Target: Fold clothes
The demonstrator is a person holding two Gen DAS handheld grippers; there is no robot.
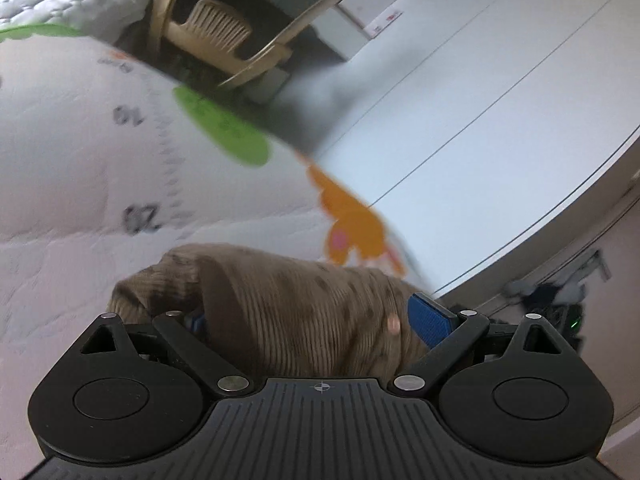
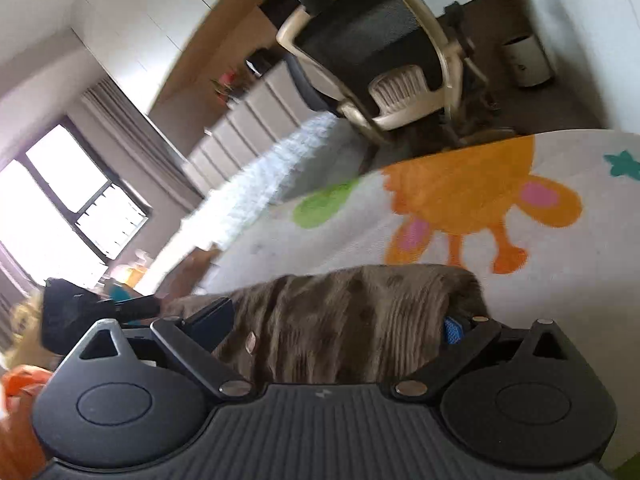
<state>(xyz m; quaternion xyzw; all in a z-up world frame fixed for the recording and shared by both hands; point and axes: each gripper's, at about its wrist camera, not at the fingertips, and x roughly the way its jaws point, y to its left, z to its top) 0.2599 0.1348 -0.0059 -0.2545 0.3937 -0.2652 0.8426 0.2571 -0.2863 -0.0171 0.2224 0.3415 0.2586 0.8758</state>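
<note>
A brown ribbed garment with dark spots [image 1: 304,312] is bunched between the fingers of my left gripper [image 1: 314,320]. Its blue pads [image 1: 430,322] press on the bundle from both sides, and cloth covers most of the left pad. The same garment [image 2: 352,320] fills my right gripper [image 2: 334,326], whose right blue pad [image 2: 452,330] is half buried in cloth. The jaws of both grippers stand fairly wide around the thick bundle. The garment stretches left toward the other gripper [image 2: 80,312]. Below lies a white play mat [image 1: 72,160]. Both views are tilted and blurred.
The mat [image 2: 560,280] carries printed numbers, green patches and an orange animal figure [image 2: 468,200]. An office chair with a beige frame [image 2: 384,64] stands beyond the mat. White wardrobe doors [image 1: 480,100], a window [image 2: 60,208] and a white bin [image 2: 526,62] are around.
</note>
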